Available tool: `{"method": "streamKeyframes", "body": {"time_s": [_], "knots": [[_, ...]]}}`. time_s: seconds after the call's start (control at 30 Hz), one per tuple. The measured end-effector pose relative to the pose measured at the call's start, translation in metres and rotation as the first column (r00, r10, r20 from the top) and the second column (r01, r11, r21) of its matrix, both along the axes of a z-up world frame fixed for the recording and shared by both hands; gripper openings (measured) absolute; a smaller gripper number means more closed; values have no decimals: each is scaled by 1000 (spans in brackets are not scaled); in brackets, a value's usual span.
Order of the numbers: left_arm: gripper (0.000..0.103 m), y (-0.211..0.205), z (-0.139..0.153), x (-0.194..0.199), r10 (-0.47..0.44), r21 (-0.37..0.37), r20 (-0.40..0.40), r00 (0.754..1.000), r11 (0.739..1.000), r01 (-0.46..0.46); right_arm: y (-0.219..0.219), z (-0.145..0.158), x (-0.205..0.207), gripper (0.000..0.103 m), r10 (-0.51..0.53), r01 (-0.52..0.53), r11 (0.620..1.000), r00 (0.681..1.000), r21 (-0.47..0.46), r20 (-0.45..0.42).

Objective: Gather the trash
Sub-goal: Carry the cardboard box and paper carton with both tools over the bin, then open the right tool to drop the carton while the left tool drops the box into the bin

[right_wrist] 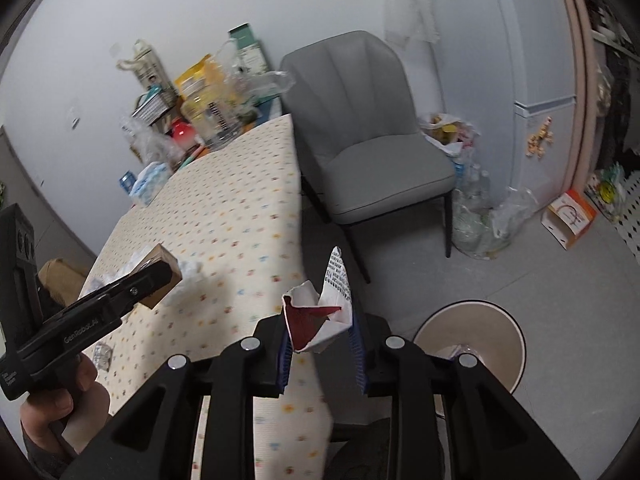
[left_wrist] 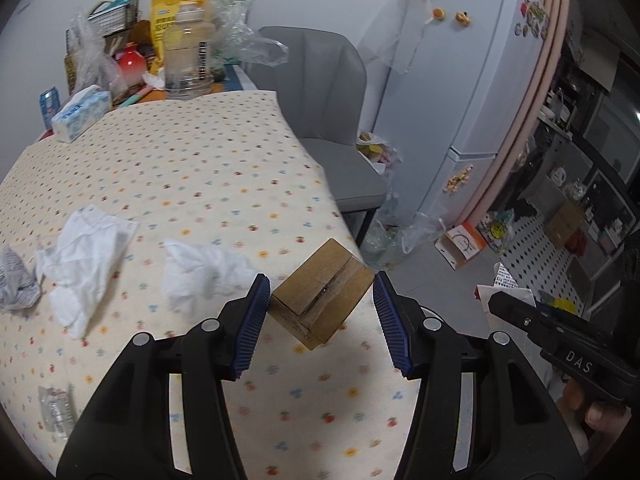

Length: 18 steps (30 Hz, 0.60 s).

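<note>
My left gripper is shut on a small brown cardboard box, held cornerwise between the blue pads over the near right part of the flowered tablecloth. Two crumpled white tissues, a printed paper scrap and a clear wrapper lie on the cloth. My right gripper is shut on a crumpled red-and-white paper wrapper, beside the table's edge. A round beige bin stands on the floor to its right, with some trash inside.
A grey chair stands at the table's right side, with plastic bags on the floor beside it and a white fridge behind. Bottles, bags and a tissue box crowd the table's far end. An orange-white box lies on the floor.
</note>
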<state>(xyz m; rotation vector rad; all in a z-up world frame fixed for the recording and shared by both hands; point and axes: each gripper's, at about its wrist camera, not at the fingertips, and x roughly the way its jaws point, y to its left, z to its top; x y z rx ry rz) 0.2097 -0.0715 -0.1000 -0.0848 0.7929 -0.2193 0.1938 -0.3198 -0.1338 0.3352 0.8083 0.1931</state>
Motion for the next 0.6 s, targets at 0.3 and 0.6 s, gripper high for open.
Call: {"method": "streamKeyframes", "body": {"time_s": [0.3,0.6], "knots": [[54,-49,-4,16,-69,29,-15,997,997,70,-65,-30,18,31,-125,126,992,991,24,-49],[54,-83,-17,31,-106,50,-53,993,993,109,-109,-62,14,65,-176,184,979,980,86,-99]]}}
